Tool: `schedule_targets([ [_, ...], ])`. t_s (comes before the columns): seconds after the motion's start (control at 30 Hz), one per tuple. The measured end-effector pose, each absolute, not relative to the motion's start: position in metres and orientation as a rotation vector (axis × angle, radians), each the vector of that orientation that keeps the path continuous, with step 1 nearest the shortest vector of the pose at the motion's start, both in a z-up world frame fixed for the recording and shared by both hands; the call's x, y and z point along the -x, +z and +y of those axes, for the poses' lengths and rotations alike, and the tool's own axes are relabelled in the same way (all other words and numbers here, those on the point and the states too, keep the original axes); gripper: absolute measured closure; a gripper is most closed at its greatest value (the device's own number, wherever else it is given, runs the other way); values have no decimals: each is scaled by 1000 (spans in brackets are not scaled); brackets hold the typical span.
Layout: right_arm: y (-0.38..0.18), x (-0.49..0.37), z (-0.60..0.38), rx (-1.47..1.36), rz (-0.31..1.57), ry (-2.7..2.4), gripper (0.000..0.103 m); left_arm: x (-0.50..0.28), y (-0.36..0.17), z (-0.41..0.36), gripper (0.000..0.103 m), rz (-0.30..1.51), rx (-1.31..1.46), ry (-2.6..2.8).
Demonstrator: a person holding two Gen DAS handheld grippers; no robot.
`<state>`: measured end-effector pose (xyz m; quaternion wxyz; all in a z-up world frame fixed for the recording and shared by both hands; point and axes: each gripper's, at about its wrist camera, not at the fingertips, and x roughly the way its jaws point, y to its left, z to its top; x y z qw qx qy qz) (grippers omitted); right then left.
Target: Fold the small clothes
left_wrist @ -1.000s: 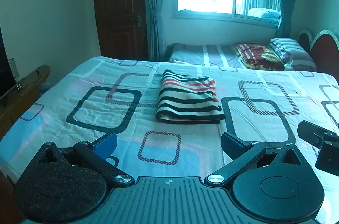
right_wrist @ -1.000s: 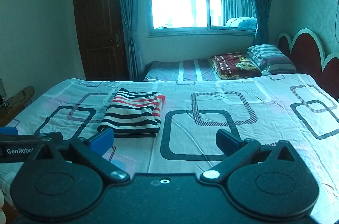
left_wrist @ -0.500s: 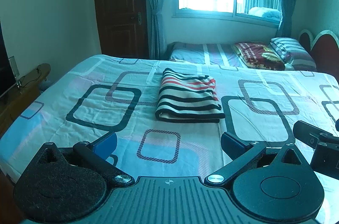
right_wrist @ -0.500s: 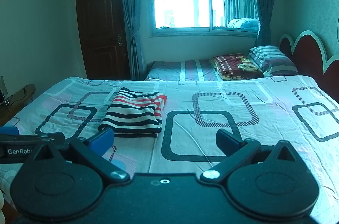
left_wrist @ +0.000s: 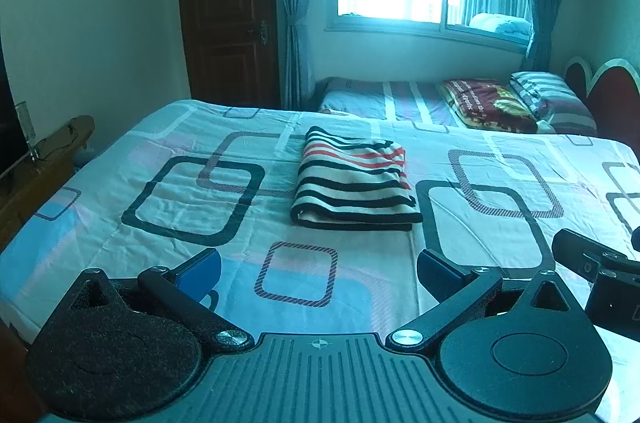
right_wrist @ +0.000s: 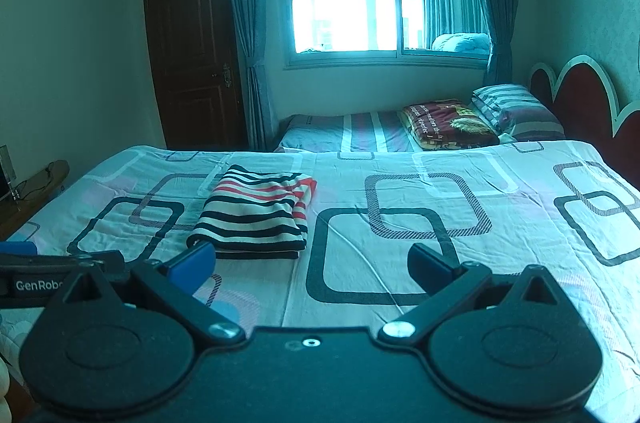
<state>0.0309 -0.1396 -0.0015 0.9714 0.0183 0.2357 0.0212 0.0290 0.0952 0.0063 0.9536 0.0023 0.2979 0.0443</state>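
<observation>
Left tongs [left_wrist: 318, 269]: jaws wide apart, empty, low centre of frame.
Right tongs [right_wrist: 310, 263]: spread too, gripping nothing.
Striped garment [left_wrist: 354, 181]: mid-frame on the bed [left_wrist: 168, 191], beyond both tongs, untouched; left of centre in the right view.
Progress: looks neatly folded already; seemingly nothing left to fold here.

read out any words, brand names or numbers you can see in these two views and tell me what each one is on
"GenRobo", cut off by the right gripper's own body: on the left gripper, at the left edge of the right wrist view.

White lettering on the dark red blanket on the far bed: too small and blurred to read.

Nothing readable on the folded striped shirt or the bedsheet. No numbers or signs.
</observation>
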Motion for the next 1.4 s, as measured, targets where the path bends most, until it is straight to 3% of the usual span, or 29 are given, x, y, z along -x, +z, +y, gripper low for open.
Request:
schedule_targets([
  [1.4, -15, -53, -139, -27, 515, 41, 1, -42, -2, 97, 0, 620, 4, 113],
])
